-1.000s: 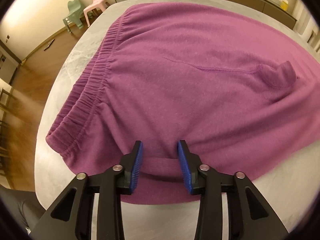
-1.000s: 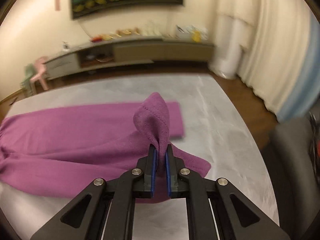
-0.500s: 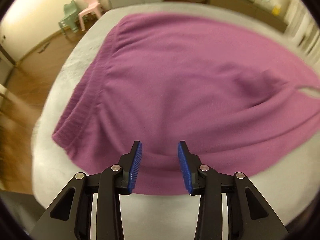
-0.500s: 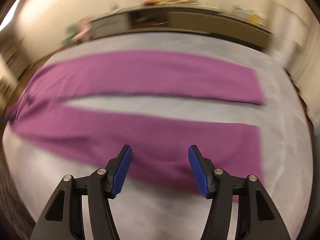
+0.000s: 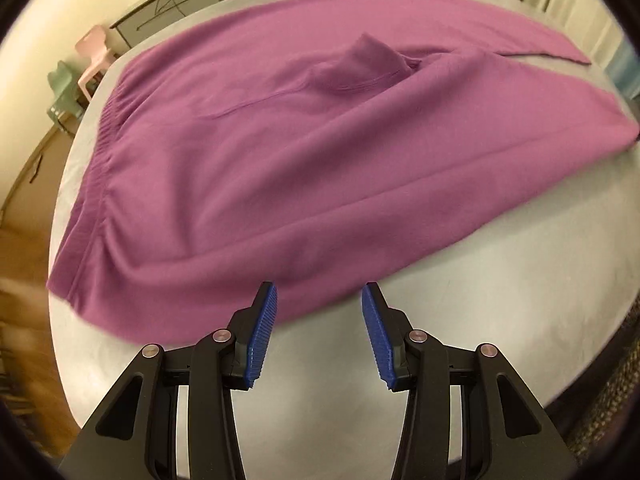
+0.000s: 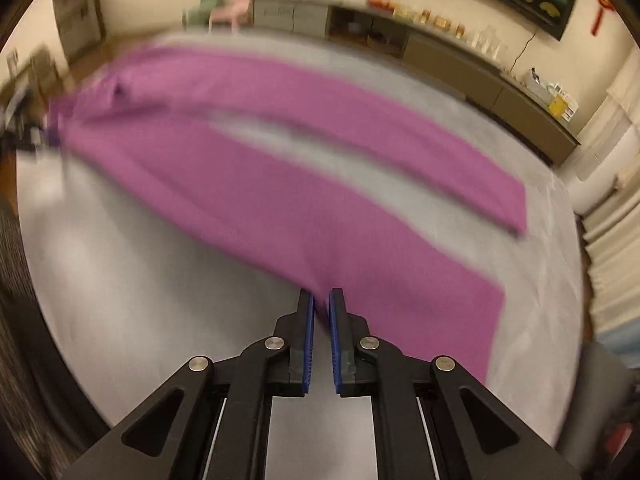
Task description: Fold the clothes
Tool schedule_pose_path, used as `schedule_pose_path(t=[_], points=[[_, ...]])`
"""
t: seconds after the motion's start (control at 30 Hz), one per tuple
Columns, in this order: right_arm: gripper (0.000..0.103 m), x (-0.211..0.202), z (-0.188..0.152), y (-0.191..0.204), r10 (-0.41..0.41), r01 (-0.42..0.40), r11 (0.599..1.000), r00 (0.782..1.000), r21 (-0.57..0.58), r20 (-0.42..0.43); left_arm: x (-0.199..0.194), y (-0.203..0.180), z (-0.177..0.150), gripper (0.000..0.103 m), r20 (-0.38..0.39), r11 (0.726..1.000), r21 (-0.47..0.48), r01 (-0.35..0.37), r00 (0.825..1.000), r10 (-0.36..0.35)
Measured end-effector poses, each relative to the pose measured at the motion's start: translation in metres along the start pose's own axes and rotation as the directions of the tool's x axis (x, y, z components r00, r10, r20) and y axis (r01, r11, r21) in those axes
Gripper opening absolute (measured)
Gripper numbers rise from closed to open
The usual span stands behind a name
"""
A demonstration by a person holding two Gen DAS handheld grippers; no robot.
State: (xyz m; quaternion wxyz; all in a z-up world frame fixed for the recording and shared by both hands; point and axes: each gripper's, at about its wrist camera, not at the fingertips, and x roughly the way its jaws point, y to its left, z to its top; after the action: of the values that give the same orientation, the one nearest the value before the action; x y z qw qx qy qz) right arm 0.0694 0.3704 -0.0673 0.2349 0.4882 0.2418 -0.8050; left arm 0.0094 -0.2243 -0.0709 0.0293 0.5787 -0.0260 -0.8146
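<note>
While clamped, right hand-held gripper [image 6: 321, 308] (pants [image 6: 304, 184])

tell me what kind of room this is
Likely a home living room: small pink and green children's chairs by the wall, a long low sideboard with clutter, and purple sweatpants on a grey table.

grey table [image 5: 500, 320], purple pants [image 5: 280, 160] spread flat on it

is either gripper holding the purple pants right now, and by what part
The right gripper is shut on the near edge of the purple pants, on the nearer leg. The left gripper is opening and holds nothing.
</note>
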Motion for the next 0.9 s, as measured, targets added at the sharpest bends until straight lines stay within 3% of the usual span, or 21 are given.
schedule_pose_path(t=[0.03,0.1,0.13,0.2,0.27,0.37,0.43,0.5,0.6,0.73,0.8,0.83,0.87,0.9], points=[[0.010,0.007,-0.012,-0.002,-0.019,0.019,1.000,0.999,0.007,-0.041,-0.009,0.009,-0.001,0.047,0.024,0.999,-0.031,0.007,1.000,-0.006],[0.025,0.017,-0.030,-0.011,-0.041,0.046,0.998,0.995,0.053,-0.092,-0.028,0.033,-0.003,0.047,0.079,0.993,-0.115,0.015,0.997,-0.006],[0.036,0.016,-0.032,-0.015,-0.030,0.038,0.996,0.996,0.082,-0.087,-0.036,0.044,-0.004,0.048,0.100,0.987,-0.161,0.016,0.995,0.000],[0.037,0.003,-0.025,-0.017,0.025,-0.023,0.993,1.000,0.115,-0.015,-0.046,0.075,-0.008,0.049,0.131,0.965,-0.263,0.000,0.991,0.035],[0.041,-0.015,-0.012,-0.015,0.096,-0.107,0.985,0.992,0.138,0.086,-0.053,0.121,-0.021,0.049,0.131,0.909,-0.416,-0.041,0.986,0.105],[0.051,-0.031,0.015,-0.009,0.202,-0.243,0.955,0.953,0.172,0.225,-0.051,0.180,-0.046,0.049,0.084,0.791,-0.606,-0.076,0.984,0.159],[0.057,-0.030,0.033,-0.002,0.230,-0.278,0.944,0.940,0.179,0.250,-0.047,0.214,-0.065,0.053,0.043,0.703,-0.705,-0.091,0.984,0.171],[0.058,-0.018,0.055,0.009,0.231,-0.273,0.944,0.947,0.185,0.222,-0.034,0.224,-0.072,0.054,0.020,0.675,-0.733,-0.082,0.990,0.143],[0.058,0.010,0.087,0.029,0.246,-0.278,0.935,0.956,0.221,0.160,-0.022,0.223,-0.067,0.054,0.082,0.671,-0.740,0.047,0.996,0.022],[0.058,0.049,0.122,0.060,0.255,-0.274,0.939,0.960,0.207,0.111,-0.019,0.214,-0.049,0.059,0.167,0.675,-0.717,0.177,0.983,-0.079],[0.058,0.068,0.127,0.079,0.234,-0.247,0.953,0.968,0.177,0.095,-0.014,0.203,-0.042,0.055,0.146,0.709,-0.690,0.142,0.988,-0.056],[0.058,0.075,0.126,0.085,0.225,-0.236,0.957,0.971,0.170,0.081,-0.005,0.197,-0.039,0.030,0.091,0.732,-0.676,0.084,0.995,-0.030],[0.058,0.083,0.124,0.088,0.215,-0.222,0.961,0.975,0.163,0.059,0.004,0.193,-0.037,0.019,0.028,0.753,-0.658,0.020,1.000,-0.002],[0.058,0.088,0.121,0.089,0.201,-0.205,0.966,0.979,0.155,0.040,0.008,0.194,-0.042,0.017,0.012,0.757,-0.653,-0.010,1.000,0.024]])
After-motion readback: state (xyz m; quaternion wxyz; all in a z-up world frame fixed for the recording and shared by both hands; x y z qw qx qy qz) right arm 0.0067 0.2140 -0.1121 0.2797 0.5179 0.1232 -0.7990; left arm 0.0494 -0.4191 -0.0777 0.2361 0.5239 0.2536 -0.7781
